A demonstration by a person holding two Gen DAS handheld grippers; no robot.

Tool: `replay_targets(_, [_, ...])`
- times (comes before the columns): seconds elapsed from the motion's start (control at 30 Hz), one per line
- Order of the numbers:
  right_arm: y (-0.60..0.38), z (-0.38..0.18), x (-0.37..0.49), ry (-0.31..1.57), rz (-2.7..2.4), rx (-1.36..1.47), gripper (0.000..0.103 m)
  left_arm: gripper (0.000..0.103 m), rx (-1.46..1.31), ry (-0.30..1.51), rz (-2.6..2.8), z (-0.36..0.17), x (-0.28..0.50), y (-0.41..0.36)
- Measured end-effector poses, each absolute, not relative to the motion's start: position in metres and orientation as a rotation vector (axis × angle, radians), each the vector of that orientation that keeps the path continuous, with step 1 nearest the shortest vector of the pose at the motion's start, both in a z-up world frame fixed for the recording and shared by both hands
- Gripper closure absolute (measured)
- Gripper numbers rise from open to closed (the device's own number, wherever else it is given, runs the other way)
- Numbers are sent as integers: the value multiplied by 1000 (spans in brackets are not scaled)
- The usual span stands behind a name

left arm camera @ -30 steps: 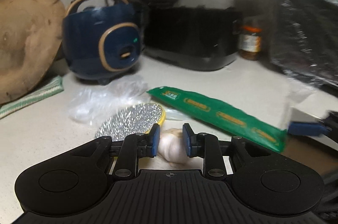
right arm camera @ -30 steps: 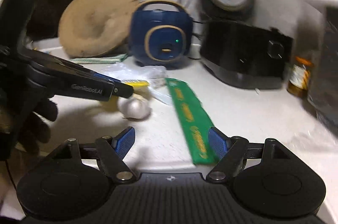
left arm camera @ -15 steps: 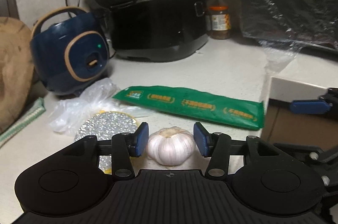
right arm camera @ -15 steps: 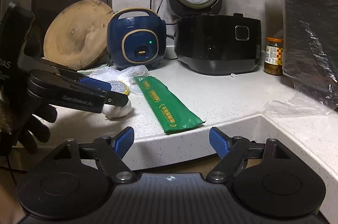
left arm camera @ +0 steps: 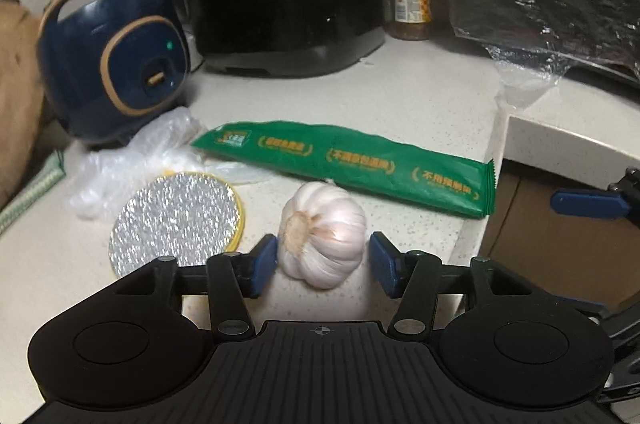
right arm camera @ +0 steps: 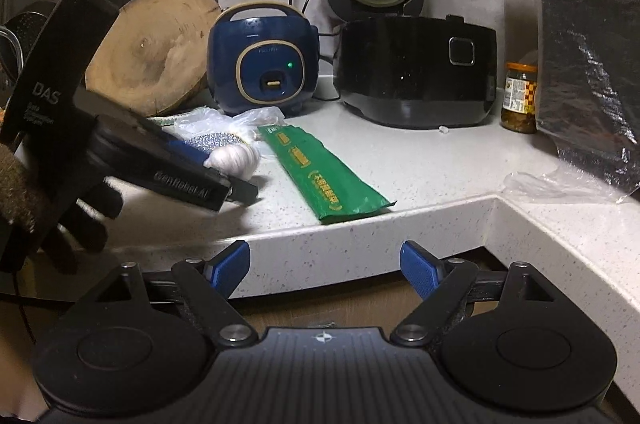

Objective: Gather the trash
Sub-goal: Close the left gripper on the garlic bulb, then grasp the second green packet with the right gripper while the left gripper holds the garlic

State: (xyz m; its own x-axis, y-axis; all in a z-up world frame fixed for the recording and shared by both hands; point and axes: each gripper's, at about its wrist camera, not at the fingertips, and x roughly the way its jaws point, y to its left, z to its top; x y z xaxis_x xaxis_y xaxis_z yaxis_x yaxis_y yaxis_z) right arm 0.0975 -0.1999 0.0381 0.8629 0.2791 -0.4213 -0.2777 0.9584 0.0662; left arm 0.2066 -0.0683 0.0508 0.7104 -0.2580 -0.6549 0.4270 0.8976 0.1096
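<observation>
Trash on the white speckled bench includes a long green wrapper, which lies flat with one end reaching the bench's front edge, a crumpled clear plastic bag beside the navy rice cooker, and a round foil lid with a yellow rim resting partly against that bag. A garlic bulb sits on the bench just in front of the wrapper, between the blue pads of the left hand-held gripper. Its jaws stand apart, with a gap visible on each side of the bulb, so neither pad presses on it. In the right wrist view this gripper angles down toward the bulb, carried by a hand in a dark glove.

The right hand-held gripper hangs in front of and below the bench edge, its jaws opening with nothing between them.

Behind the trash stand a black rice cooker with its lid raised, a glass jar with an orange cap, and a round wooden board leaning at the back. A black foil-like sheet hangs at the right, with thin clear film lying below it.
</observation>
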Motion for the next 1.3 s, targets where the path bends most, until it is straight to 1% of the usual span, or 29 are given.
replay_targets(0.13, [-198,36,99,449,289,5,20,46,259,657,-376,53,206,-65])
replay_targets(0.33, [-197,30,100,468,290,8,20,48,214,668,-409,51,213,-60])
replay_targets(0.43, [-196,27,100,480,291,11,20,48,188,636,-424,53,213,-60])
replay_targets(0.53, [-195,24,98,490,298,12,20,50,170,608,-451,58,211,-61])
replay_targets(0.63, [-195,23,95,493,299,11,20,52,132,633,-458,61,209,-57])
replay_targets(0.7, [-194,23,94,493,298,1,20,53,99,639,-456,63,204,-49])
replay_targets(0.83, [-193,29,92,477,295,-19,20,68,22,586,-419,69,182,-18])
replay_targets(1.1, [-172,47,114,445,309,-93,19,68,-222,529,-307,53,161,61])
replay_targets(1.17, [-164,53,124,429,312,-101,19,68,-274,521,-327,51,162,67])
replay_targets(1.3, [-152,62,153,433,287,-109,19,69,-266,486,-380,53,163,62])
